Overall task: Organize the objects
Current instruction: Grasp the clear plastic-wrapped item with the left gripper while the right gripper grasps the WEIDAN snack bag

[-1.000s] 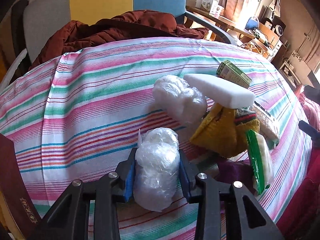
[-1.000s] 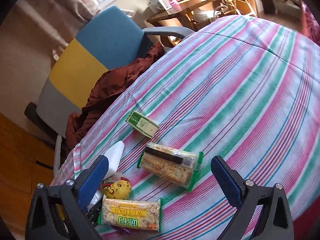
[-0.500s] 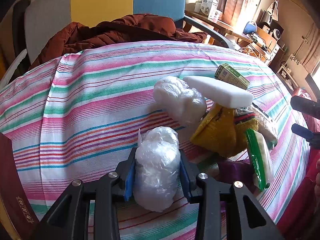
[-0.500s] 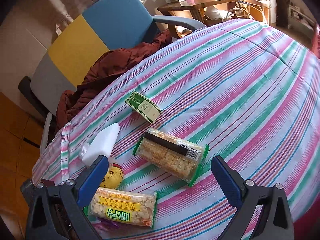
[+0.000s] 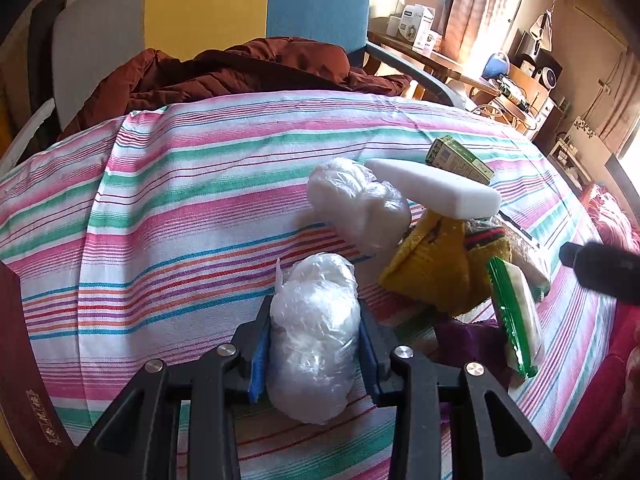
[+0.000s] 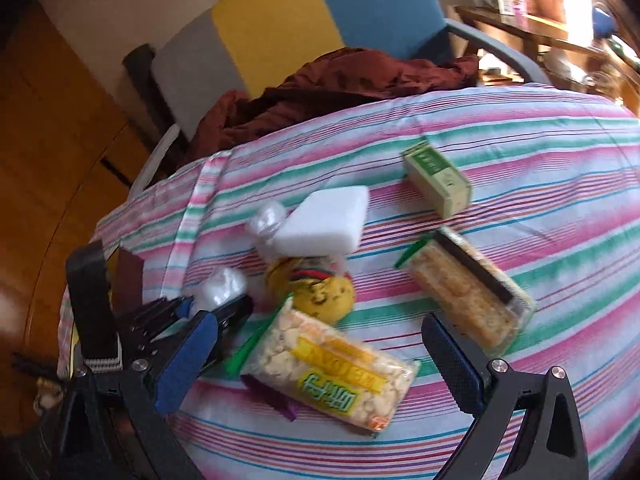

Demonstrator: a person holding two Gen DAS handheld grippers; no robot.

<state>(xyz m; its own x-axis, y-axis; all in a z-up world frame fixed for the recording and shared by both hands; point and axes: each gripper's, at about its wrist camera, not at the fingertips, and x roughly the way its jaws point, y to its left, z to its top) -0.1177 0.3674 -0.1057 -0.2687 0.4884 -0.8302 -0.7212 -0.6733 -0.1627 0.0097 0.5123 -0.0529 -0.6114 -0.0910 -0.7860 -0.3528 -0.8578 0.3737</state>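
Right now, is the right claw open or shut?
Open. The right claw has its blue pads wide apart with nothing between them, above the snack pack lying on the cloth.

We are noting a woven, matt striped cloth [image 5: 180, 208]. On it, crinkled glossy clear plastic is wrapping the white bundle [image 5: 312, 328]; beside that, the white block [image 5: 436, 192] is looking matt and foamy. The snack packet [image 6: 332, 372] is showing shiny film; the green box [image 6: 436, 178] is looking like matt card.

left wrist: low, close | right wrist: higher | shared: white block [image 5: 436, 194] [image 6: 324, 222]
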